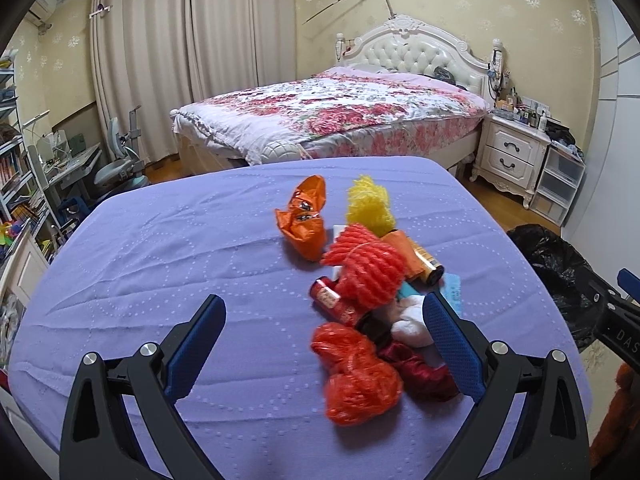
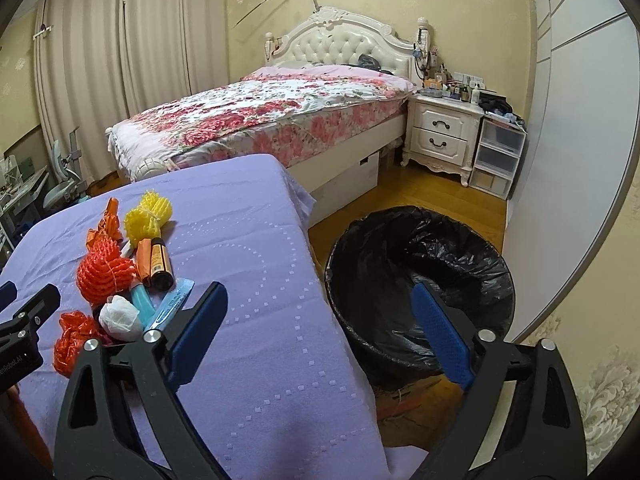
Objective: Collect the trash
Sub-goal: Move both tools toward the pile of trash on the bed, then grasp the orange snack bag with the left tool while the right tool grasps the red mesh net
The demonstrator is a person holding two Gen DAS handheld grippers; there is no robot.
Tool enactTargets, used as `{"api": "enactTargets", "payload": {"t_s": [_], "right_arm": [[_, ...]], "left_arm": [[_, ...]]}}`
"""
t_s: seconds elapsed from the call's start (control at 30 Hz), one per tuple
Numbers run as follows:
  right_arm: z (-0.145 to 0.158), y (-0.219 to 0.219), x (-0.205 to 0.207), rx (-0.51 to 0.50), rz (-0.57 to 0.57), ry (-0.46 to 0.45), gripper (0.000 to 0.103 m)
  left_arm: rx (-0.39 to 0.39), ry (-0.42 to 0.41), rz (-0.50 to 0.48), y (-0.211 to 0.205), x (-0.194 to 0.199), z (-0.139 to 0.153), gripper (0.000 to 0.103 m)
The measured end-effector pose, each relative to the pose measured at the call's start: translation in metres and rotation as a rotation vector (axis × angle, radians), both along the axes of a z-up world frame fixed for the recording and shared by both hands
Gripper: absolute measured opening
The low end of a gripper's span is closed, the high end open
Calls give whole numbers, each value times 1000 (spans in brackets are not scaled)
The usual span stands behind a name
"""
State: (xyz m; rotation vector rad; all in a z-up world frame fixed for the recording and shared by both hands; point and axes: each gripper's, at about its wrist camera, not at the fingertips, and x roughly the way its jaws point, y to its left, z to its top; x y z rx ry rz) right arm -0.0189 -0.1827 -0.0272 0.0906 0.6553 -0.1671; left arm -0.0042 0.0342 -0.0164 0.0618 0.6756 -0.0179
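A pile of trash lies on the purple-covered table [image 1: 160, 248]: an orange wrapper [image 1: 303, 218], a yellow foam net [image 1: 370, 205], an orange-red foam net [image 1: 366, 270], a crumpled red bag [image 1: 354, 376], a white wad [image 1: 410, 322], a dark red wrapper [image 1: 420, 372] and a brown tube [image 1: 426, 262]. My left gripper [image 1: 324, 316] is open, its jaws astride the near end of the pile. My right gripper [image 2: 318, 300] is open and empty, over the table's right edge beside the black-lined bin [image 2: 420, 280]. The pile shows in the right wrist view [image 2: 108, 276].
A bed [image 1: 332, 116] with a floral cover stands behind the table, with a white nightstand [image 2: 440, 136] and plastic drawers [image 2: 498, 160] to its right. A desk, chair and shelves are at the far left [image 1: 80, 168]. The floor is wood.
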Motion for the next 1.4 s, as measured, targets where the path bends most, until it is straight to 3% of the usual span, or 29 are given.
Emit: {"api": "enactTargets", "payload": {"t_s": [0.07,0.1,0.33,0.43,0.73,1.03,1.2,1.27,1.3,1.4], "right_arm": [[-2,3,2,9,14,12,77],[-3,6,3,8,23,15,77],[-1,28,11,3,89,1,75],[1,46,20,2,138,5,68],[13,109,47,-10,299,4,68],[12,160,70,-7,399,43,69],[-3,178,82,-40,427,103,68],[-9,181,83,-38,443,127,44],[-10,181,84,-24,452,138,39],[-9,177,82,-3,452,134,39]], "left_arm": [[8,8,11,7,0,-1,75],[8,21,14,10,1,-3,72],[12,41,45,37,3,-5,72],[19,36,68,49,5,-4,72],[35,48,152,102,15,-5,75],[28,90,237,153,25,-13,78],[15,108,252,167,23,-18,78],[8,113,246,165,23,-20,78],[7,113,241,163,23,-20,78],[4,111,223,156,27,-20,78]]}}
